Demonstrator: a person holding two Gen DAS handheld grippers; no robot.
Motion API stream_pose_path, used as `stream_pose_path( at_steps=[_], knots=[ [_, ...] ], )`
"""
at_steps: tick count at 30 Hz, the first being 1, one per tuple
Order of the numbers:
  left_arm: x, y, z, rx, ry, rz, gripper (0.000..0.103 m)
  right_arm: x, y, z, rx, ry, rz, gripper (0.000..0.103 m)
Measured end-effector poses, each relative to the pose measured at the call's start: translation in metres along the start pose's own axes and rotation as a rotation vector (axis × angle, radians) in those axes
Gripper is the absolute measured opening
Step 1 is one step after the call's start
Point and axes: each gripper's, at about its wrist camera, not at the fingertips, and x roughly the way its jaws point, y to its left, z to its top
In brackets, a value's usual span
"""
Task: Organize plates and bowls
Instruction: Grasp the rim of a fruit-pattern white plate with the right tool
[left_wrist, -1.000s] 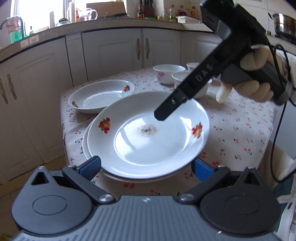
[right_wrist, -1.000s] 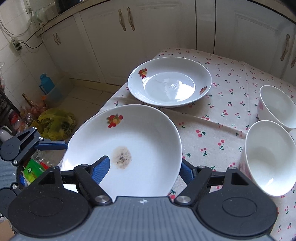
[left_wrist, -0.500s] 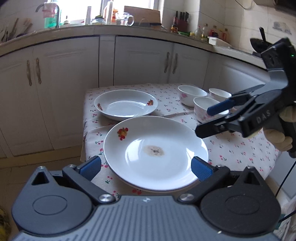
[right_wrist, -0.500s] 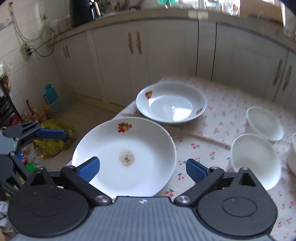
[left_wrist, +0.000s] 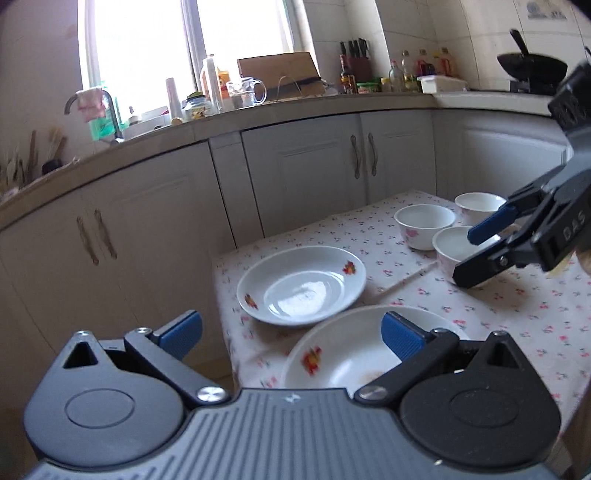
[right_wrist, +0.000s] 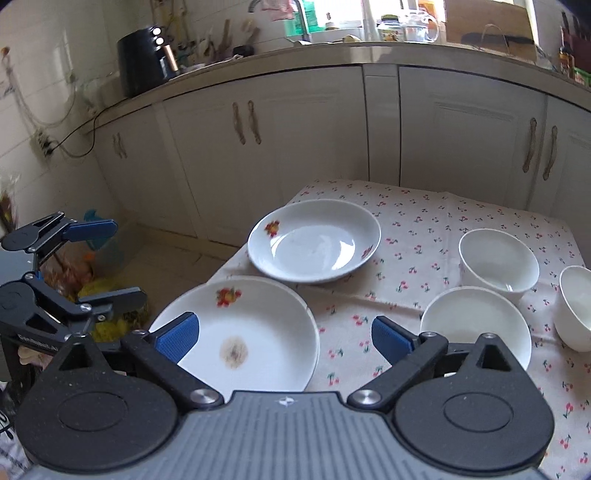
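Both grippers — left gripper (left_wrist: 291, 334), right gripper (right_wrist: 284, 334) — share black linkage arms, blue ribbed fingertip pads (left_wrist: 400, 336), silver pivot screws and grey ridged housings; white "DAS" lettering marks one.

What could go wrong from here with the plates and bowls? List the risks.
1. The near plates are stacked at the table's front corner, close to its edge; a nudge might tip them to the floor.
2. The top plate carries a brown stain; stacking the clean far plate on it would likely soil it.
3. The three bowls stand close together; open jaws of the right gripper could knock a neighbour.
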Motion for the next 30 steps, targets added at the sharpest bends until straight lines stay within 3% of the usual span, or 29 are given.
stream_pose_path(
  at_steps=[3,8,16,23,30],
  knots=[
    [0.025,0.015,0.007,-0.041,0.018,-0.014,0.102,0.013,-0.008,0.017,0.041,0.005,-0.005,0.102],
    [0.072,0.046,0.01,-0.151,0.097,-0.11,0.102,0.041,-0.017,0.047,0.086,0.03,-0.01,0.102],
    [0.127,0.063,0.002,-0.12,0.186,-0.184,0.102,0.096,-0.043,0.084,0.172,0.118,-0.029,0.1],
    [0.161,0.07,-0.001,-0.097,0.226,-0.281,0.102,0.145,-0.077,0.103,0.309,0.221,-0.044,0.092],
    [0.182,0.074,-0.006,-0.088,0.265,-0.357,0.1,0.177,-0.09,0.111,0.34,0.281,-0.044,0.085]
  ],
)
